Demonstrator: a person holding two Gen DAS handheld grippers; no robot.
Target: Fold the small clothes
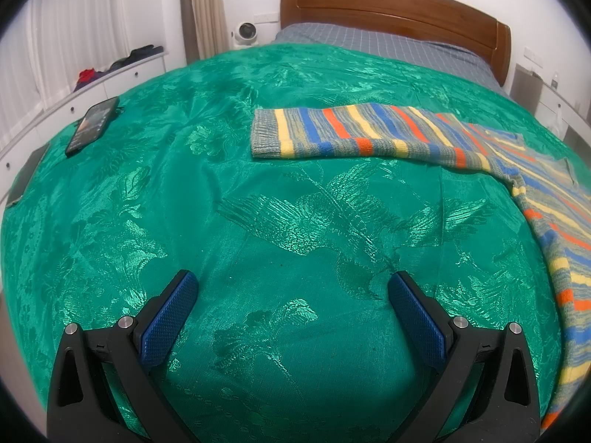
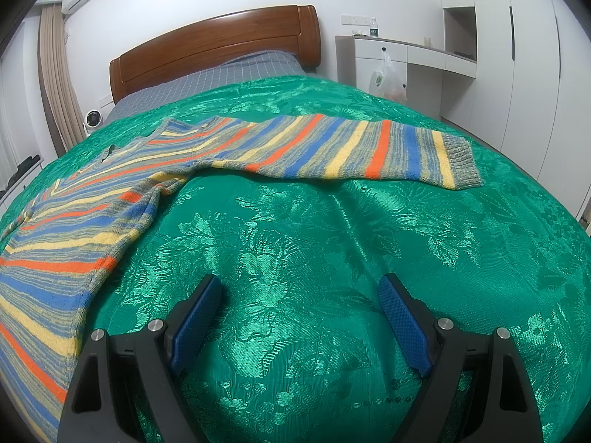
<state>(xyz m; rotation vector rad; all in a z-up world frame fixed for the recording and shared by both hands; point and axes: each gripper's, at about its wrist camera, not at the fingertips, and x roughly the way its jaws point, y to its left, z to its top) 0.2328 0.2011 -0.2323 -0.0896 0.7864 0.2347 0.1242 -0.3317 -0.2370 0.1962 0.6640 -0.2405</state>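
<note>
Both sets of jaws stand spread wide and empty, the left gripper (image 1: 293,289) and right gripper (image 2: 301,291) hovering low over bare green bedspread (image 1: 258,221) on either side of the garment. The striped knit sweater (image 2: 110,199) lies flat on the bed between them, sleeves outstretched. It looks soft, light and limp, best pinched at a ribbed cuff (image 2: 461,162) or hem.

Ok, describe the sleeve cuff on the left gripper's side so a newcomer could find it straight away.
Start at the wooden headboard and come down onto the green bedspread. The striped sweater stretches one sleeve out flat; the cuff is its ribbed grey end, the only unstriped band, nearest the phone.
</note>
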